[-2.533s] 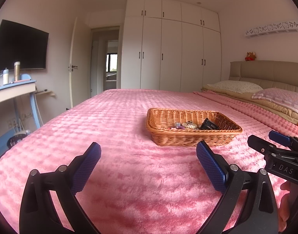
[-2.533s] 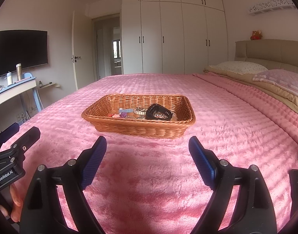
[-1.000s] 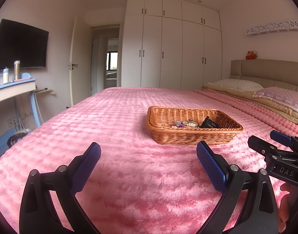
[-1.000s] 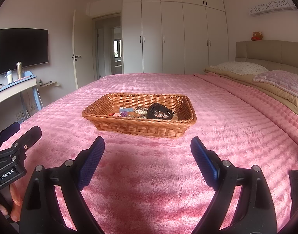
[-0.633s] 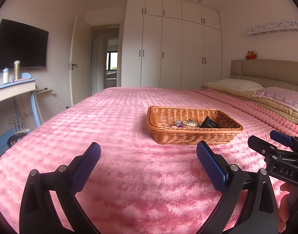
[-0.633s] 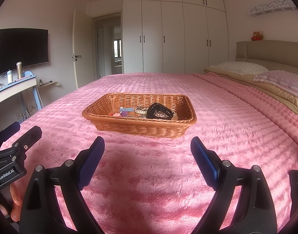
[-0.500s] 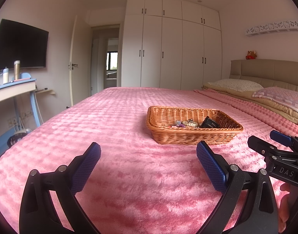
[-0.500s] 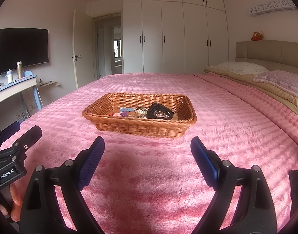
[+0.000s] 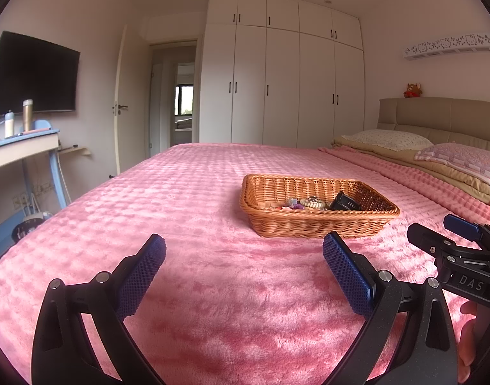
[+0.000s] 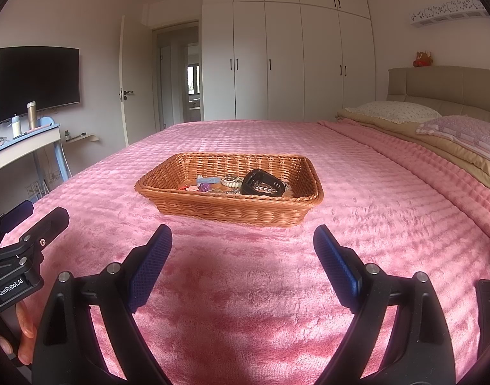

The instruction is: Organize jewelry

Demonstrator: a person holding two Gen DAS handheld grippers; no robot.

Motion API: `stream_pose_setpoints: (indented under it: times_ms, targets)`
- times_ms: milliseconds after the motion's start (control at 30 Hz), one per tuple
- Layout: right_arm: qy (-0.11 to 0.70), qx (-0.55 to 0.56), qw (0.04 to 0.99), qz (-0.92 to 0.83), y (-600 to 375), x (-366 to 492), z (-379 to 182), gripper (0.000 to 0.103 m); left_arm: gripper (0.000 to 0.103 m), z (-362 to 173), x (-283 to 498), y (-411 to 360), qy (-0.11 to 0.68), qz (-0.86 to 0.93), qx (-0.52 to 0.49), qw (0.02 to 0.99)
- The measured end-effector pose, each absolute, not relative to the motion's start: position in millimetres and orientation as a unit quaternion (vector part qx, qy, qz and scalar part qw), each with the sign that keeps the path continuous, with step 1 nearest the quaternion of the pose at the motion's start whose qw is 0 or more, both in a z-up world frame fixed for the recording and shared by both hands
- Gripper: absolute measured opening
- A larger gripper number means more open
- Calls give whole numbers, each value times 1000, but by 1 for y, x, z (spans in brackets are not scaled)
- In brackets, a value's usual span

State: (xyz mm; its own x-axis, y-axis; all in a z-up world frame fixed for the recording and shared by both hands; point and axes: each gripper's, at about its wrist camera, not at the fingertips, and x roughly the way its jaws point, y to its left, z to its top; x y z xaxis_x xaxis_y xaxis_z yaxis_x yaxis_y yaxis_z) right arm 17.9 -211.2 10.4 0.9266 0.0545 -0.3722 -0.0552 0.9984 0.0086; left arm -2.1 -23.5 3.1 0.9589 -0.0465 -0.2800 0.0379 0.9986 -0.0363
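Observation:
A shallow wicker basket (image 9: pixel 312 224) (image 10: pixel 225 208) rests on the pink bedspread (image 9: pixel 197 199) (image 10: pixel 373 199). Inside lie a black watch-like piece (image 10: pixel 261 183), a beaded bracelet (image 10: pixel 231 181), a purple trinket (image 10: pixel 205 187) and a pale blue clip (image 10: pixel 207 179). My left gripper (image 9: pixel 244 250) hovers open over the blanket, short of the basket and to its left. My right gripper (image 10: pixel 242 240) is open too, straight in front of the basket's near wall. Nothing sits between either pair of blue pads. Each gripper shows at the edge of the other's view.
Pillows (image 10: pixel 402 111) and a beige headboard (image 10: pixel 443 86) lie to the right. White wardrobes (image 10: pixel 286 61) and an open door (image 10: pixel 124 83) stand behind the bed. A desk (image 9: pixel 20 147) with bottles under a wall TV (image 9: pixel 30 73) is at the left.
Both views tipped very slightly between the earliest frames and one second ago; since then nothing has moved and both grippers stay open.

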Motion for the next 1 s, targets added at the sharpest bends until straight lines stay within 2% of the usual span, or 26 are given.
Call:
stream_pose_setpoints:
  times_ms: [1000]
  targets:
    - [190,-1,981,29,-211,18,10,87,95,3,-2,-23,142,-21,-15,990]
